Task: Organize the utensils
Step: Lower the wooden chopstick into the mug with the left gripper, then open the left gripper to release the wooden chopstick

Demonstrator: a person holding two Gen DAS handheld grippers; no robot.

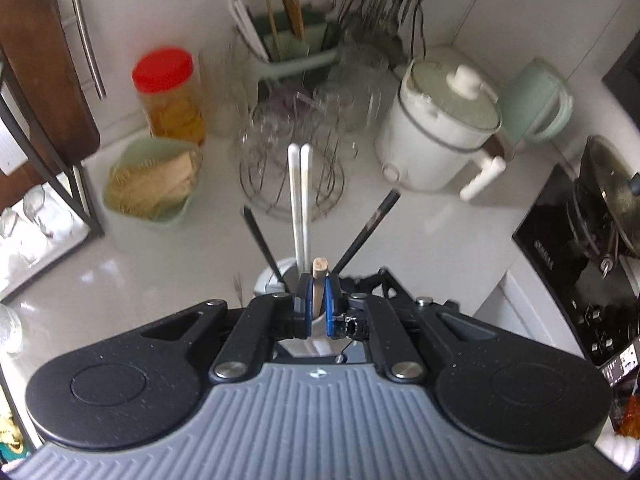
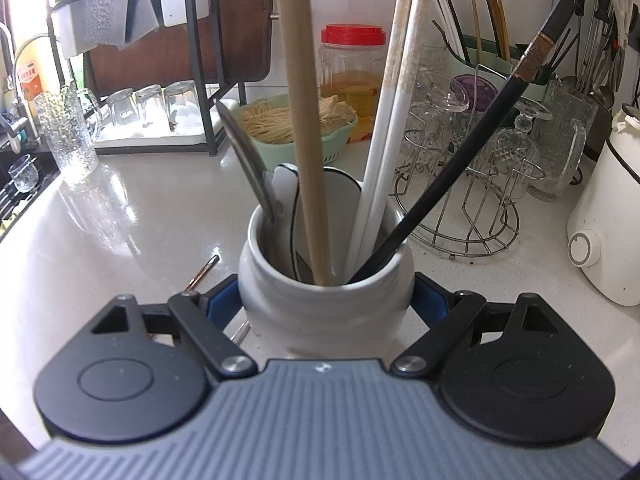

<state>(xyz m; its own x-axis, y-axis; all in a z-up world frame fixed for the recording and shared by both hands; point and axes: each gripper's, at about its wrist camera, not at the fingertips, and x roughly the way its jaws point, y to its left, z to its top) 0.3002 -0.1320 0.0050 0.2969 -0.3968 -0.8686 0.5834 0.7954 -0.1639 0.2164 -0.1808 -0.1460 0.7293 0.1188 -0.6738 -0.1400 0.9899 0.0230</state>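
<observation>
- Left wrist view: left gripper (image 1: 316, 304) has its blue pads pinched on a wooden stick (image 1: 319, 280), tan and round-ended, held near its top and pointing steeply down over the white jar (image 1: 272, 278).
- Jar sits right under the gripper at 6 o'clock of the frame; white chopsticks (image 1: 300, 200) rise toward 12, black chopstick (image 1: 368, 228) leans to 1, a dark handle (image 1: 260, 236) to 11.
- Risk: the grip is near the stick's end, so the stick may pivot in the pads, or the fingers may knock the white pair.
- Right wrist view: right gripper (image 2: 326, 304) is clamped wide on the jar (image 2: 324, 300), pads on both flanks, jar standing on the counter (image 2: 140, 220).
- Wooden stick (image 2: 304, 140) is already inside the mouth, tip near the front rim at 6; a spoon (image 2: 244, 160) leans to 11.
- Risk: the glazed jar may slip or tip if the hold slackens; a crowded mouth may jam the stick; a loose utensil (image 2: 204, 270) lies at 9 beside the jar.
</observation>
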